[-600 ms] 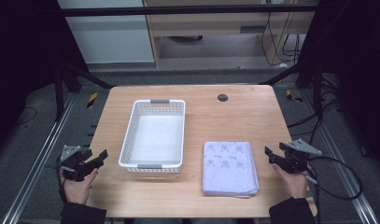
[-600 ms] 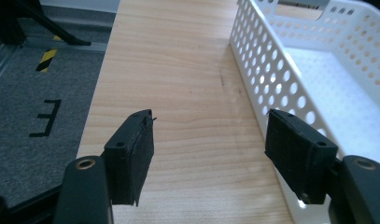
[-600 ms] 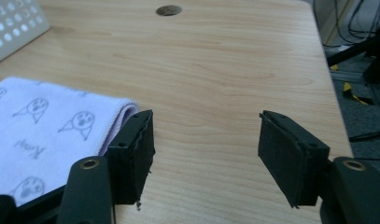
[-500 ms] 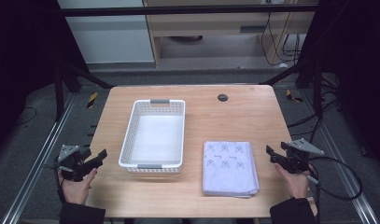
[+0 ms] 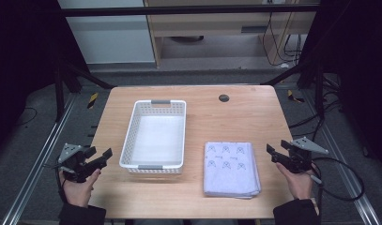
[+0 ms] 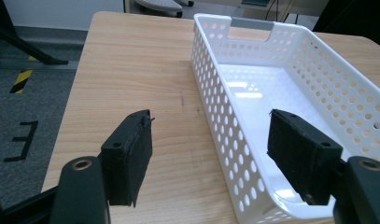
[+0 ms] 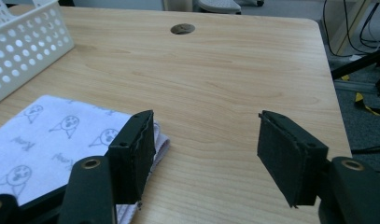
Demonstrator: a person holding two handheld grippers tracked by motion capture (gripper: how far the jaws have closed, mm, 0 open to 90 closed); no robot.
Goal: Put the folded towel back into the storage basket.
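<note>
White cloth [image 5: 231, 168] beside right tool [image 5: 278, 156]

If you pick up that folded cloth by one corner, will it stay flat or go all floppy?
The cloth would probably flop: it looks soft, and its stacked layers sag at the edge in the right gripper view. The fold would likely fall open, since nothing visible holds it together. It seems light and unlikely to slip between the padded jaws.

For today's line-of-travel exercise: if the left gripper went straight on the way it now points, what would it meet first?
Probably the white basket: the left gripper, jaws open and empty, straddles its near long wall, though depth is hard to judge.
</note>
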